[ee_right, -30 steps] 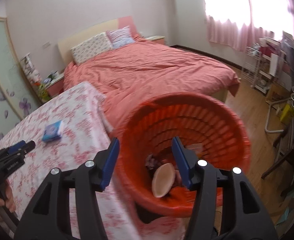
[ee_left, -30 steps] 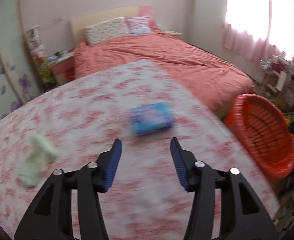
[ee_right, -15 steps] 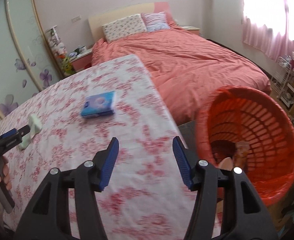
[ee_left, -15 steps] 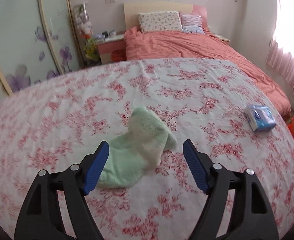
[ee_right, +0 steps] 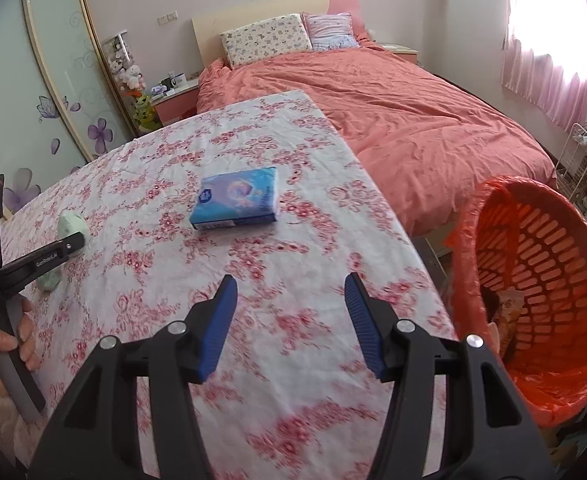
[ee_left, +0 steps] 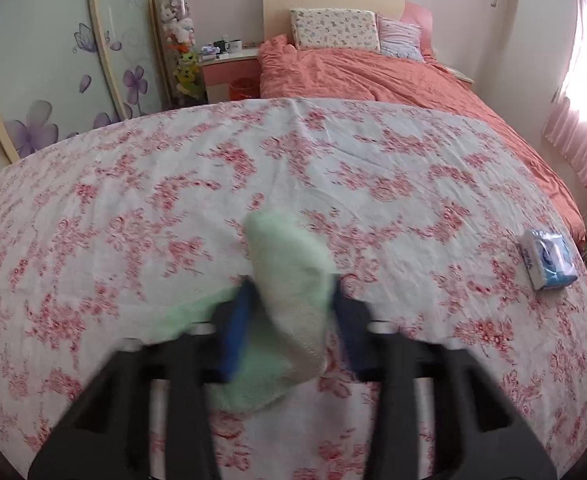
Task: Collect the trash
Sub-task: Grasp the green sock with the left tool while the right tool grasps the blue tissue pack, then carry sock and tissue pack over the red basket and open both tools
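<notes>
On the table [ee_right: 301, 312], under a white cloth printed with red flowers, we see a blue tissue pack [ee_right: 235, 202], a flat soft rectangle with a glossy wrapper, lying at 12 o'clock from our right gripper [ee_right: 291, 320] and well apart from it. Nothing stands between that gripper and the pack; its blue ribbed fingers are spread wide over bare cloth and hold nothing.

At 3 o'clock from the right gripper, off the table's edge, sits the orange basket [ee_right: 541, 280], a round slatted plastic tub lined with a thin orange bag, with some scraps lying in its bottom that we cannot make out. Behind the table the bed [ee_right: 393, 120] is covered in a crumpled coral quilt, with two patterned pillows against a pale headboard. A nightstand and a column of plush toys stand at 11 o'clock, beside a frosted wardrobe door with purple flowers.

In the left wrist view the pale green sock [ee_left: 289, 300], thick and fuzzy like terry, lies on the cloth in the middle of the table, its toe pointing to 12 o'clock. Our left gripper [ee_left: 293, 320] has a finger on each side of it, touching its flanks; the picture is blurred, so we cannot tell whether it is truly pinched. The tissue pack [ee_left: 549, 258] lies at 3 o'clock near the table's edge.
</notes>
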Demonstrator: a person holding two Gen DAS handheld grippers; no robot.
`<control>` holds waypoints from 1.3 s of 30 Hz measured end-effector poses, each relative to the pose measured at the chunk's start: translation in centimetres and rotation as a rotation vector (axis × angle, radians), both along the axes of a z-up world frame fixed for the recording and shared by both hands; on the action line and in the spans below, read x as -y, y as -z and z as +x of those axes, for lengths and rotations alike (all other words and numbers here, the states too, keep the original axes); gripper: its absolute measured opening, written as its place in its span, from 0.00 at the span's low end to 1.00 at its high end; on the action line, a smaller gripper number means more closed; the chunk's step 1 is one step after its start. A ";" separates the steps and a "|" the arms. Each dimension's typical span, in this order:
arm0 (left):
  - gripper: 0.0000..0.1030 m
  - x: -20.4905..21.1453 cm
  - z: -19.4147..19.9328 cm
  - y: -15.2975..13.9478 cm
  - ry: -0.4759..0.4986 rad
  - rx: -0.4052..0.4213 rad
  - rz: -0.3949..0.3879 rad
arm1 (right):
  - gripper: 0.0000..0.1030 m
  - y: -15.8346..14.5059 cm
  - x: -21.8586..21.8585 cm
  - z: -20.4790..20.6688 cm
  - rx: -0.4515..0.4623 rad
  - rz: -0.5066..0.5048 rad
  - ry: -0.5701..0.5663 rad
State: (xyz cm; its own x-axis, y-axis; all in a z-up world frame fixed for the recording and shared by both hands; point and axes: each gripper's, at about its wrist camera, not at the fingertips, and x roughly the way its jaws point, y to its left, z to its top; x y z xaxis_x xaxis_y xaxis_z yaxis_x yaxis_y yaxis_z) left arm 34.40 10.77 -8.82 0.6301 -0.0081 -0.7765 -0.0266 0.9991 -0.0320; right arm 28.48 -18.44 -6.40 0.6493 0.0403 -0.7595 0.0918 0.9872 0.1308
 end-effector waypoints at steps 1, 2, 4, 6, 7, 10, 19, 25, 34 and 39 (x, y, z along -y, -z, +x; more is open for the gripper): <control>0.13 -0.5 0.1 -0.1 0.002 -0.003 -0.026 | 0.54 0.1 -0.4 0.4 -0.001 -0.002 -0.004; 0.12 -1.3 -0.1 -0.3 -0.001 -0.005 -0.049 | 0.54 0.2 -0.7 0.8 -0.003 -0.002 -0.007; 0.12 -2.2 -0.5 -0.6 -0.010 0.011 -0.031 | 0.62 0.4 -1.4 1.9 -0.005 0.005 -0.007; 0.12 -3.3 -1.2 -1.1 -0.015 0.026 -0.022 | 0.66 0.5 -2.0 2.9 -0.002 0.015 0.000; 0.12 -3.9 -1.6 -1.5 -0.015 0.035 -0.025 | 0.70 0.6 -2.3 3.5 0.000 0.016 0.007; 0.12 -5.1 -2.5 -2.6 -0.012 0.063 -0.025 | 0.76 0.7 -3.4 5.3 0.013 -0.007 0.034; 0.12 -6.7 -3.4 -4.4 0.005 0.107 -0.056 | 0.83 1.7 -4.9 10.0 -0.047 -0.018 0.089; 0.12 -6.6 -3.6 -4.8 0.016 0.119 -0.069 | 0.70 2.3 -5.2 10.0 -0.048 -0.089 0.079; 0.12 -5.1 -4.1 -5.0 0.033 0.129 -0.038 | 0.69 1.4 -4.7 8.0 -0.019 -0.082 0.070; 0.12 -4.0 -4.3 -5.0 0.043 0.132 -0.020 | 0.69 0.8 -4.6 6.5 -0.004 -0.091 0.053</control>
State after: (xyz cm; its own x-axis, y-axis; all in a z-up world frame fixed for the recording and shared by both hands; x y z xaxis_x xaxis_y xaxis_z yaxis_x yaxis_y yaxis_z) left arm 30.13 14.73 -3.82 0.7253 -0.0520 -0.6865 0.0223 0.9984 -0.0520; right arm 34.94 -13.81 -7.17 0.6456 -0.0632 -0.7611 0.1445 0.9887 0.0405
